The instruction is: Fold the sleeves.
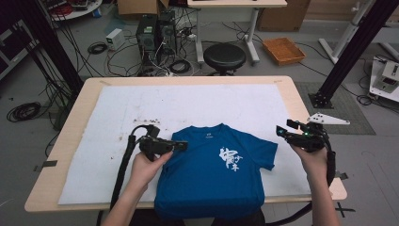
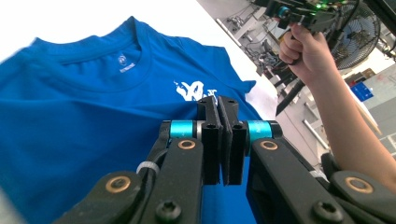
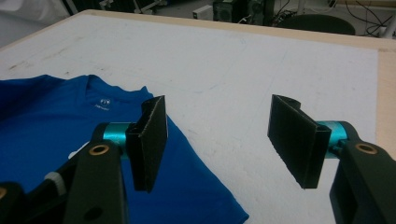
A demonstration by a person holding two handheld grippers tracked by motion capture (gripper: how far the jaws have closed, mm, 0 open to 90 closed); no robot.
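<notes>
A blue T-shirt [image 1: 207,181] with a white print [image 1: 230,158] lies face up on the white mat, its hem over the table's near edge. Its right sleeve is spread out; no left sleeve shows past its straight left edge. My left gripper [image 1: 183,146] hovers over the shirt's left shoulder, pointing right. In the left gripper view its pads [image 2: 218,100] are pressed together above the shirt [image 2: 70,102], and I see no cloth between them. My right gripper [image 1: 280,131] is held just off the right sleeve. Its jaws [image 3: 218,105] stand wide open over bare mat, with the shirt [image 3: 46,121] at their left.
The white mat [image 1: 188,101] covers most of the wooden table [image 1: 301,101]. Beyond the far edge stand a black stool [image 1: 224,56], an orange tray [image 1: 283,50], computer towers [image 1: 153,30] and floor cables. Black frame posts rise at both sides.
</notes>
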